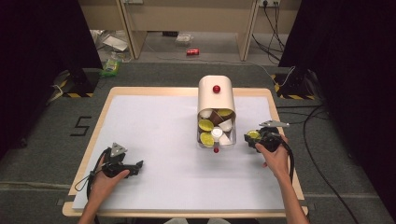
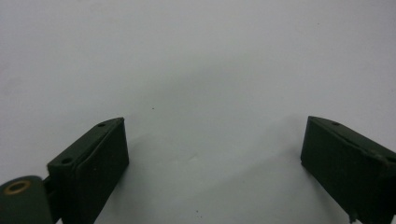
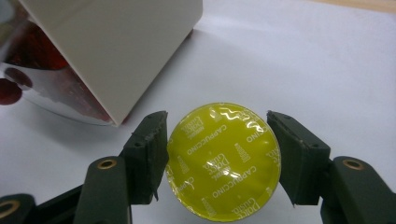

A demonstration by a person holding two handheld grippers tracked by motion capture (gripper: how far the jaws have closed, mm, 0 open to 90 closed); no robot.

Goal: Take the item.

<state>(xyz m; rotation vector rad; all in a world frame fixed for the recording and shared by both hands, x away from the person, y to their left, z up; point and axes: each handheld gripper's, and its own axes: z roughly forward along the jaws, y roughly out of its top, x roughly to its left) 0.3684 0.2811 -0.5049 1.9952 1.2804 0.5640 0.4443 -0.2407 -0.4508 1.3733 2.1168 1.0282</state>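
A cream container (image 1: pixel 215 98) with a red knob lies on its side at the middle of the white mat, its clear drawer (image 1: pixel 216 133) full of several coffee capsules, yellow, brown and white. My right gripper (image 1: pixel 253 137) is just to the drawer's right, shut on a yellow-lidded capsule (image 3: pixel 223 161) marked cappuccino; both pads press its rim, and it hangs low over the mat beside the container's cream wall (image 3: pixel 112 46). My left gripper (image 1: pixel 135 167) rests on the mat at the front left, open, with bare mat between its fingers (image 2: pixel 93 168).
The white mat (image 1: pixel 154 135) covers a wooden table (image 1: pixel 100 100). A small red ball (image 1: pixel 215 150) lies just in front of the drawer. Cables trail off the table's right side. Dark curtains flank the floor behind.
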